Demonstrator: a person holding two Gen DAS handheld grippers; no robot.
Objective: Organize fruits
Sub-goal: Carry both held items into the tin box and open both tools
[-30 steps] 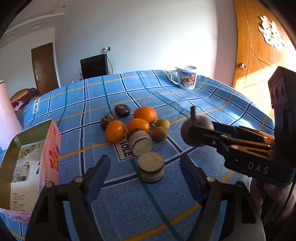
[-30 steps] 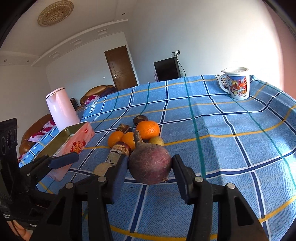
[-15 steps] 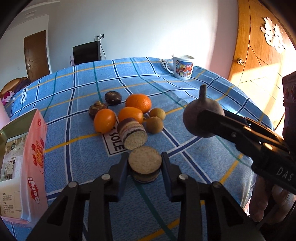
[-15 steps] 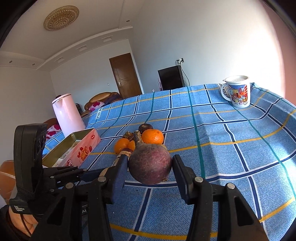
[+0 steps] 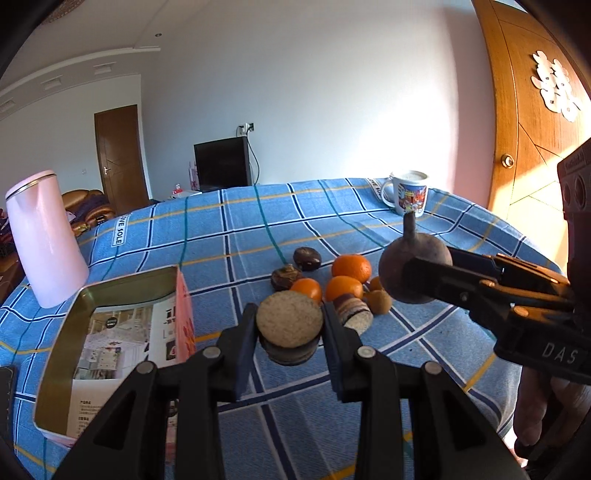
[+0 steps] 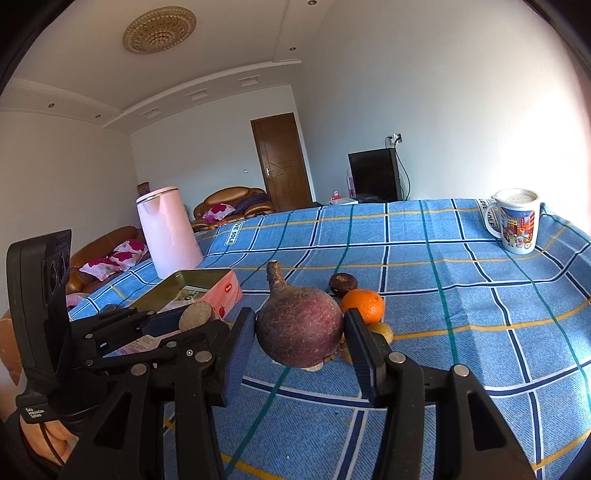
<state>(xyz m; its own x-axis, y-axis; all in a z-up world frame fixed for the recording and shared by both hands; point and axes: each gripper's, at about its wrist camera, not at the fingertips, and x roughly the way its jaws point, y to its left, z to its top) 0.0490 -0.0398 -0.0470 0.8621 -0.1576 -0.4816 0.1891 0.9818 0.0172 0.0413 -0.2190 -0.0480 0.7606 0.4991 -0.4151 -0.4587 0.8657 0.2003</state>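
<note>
Gripping a cut stalk piece (image 5: 289,324), left fingers (image 5: 246,334) — right fingers (image 6: 239,345) clamp a beet (image 6: 299,326).

A home living room: leather sofa (image 6: 229,201) with cushions, dark TV (image 6: 373,173) by a wall socket, wooden doors, ornate ceiling medallion (image 6: 159,28), checked cloth (image 6: 461,295) over the bench.

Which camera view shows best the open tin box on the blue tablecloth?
The left wrist view: the tin box is near, and its open inside with printed paper is visible. In the right wrist view the tin box is farther, low-angled, and partly hidden behind the left claw.
</note>
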